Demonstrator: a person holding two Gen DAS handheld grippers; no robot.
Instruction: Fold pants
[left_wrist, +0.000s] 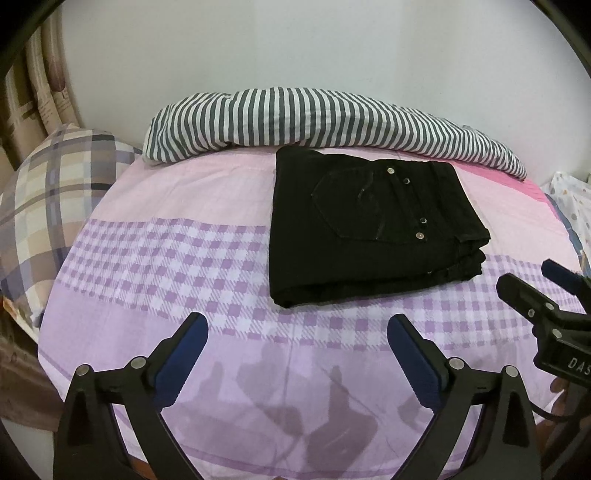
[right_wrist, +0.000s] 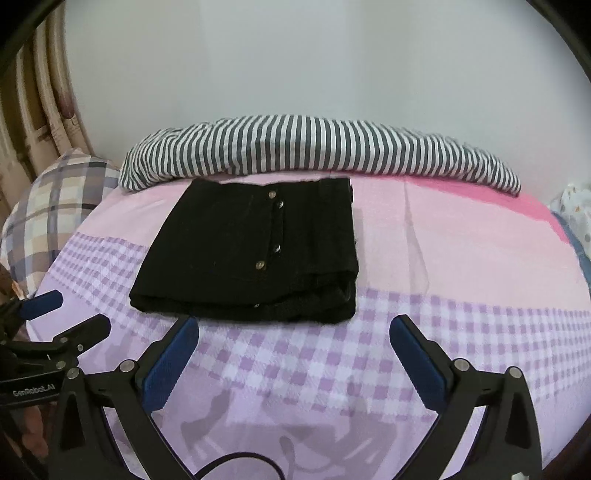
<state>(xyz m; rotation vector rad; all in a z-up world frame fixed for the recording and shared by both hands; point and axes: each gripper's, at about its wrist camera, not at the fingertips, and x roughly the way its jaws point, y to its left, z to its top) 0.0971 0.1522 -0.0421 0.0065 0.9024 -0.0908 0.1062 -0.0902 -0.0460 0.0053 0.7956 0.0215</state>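
Both grippers, left gripper (left_wrist: 297, 325) and right gripper (right_wrist: 294, 328), hold their 2 blue-padded fingers spread apart, gripping nothing. Black pants (left_wrist: 369, 225), folded into a thick denim rectangle with metal rivets, lie mid-frame beyond them on the purple-checked bedsheet (left_wrist: 166, 266), below a striped duvet (left_wrist: 295, 118).

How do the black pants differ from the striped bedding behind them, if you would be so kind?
The black pants are plain black and folded into a flat, squared stack; the striped bedding is grey-and-white and bunched into a long roll. The pants lie mid-bed; the bedding lies along the wall. Both rest on the bedsheet.
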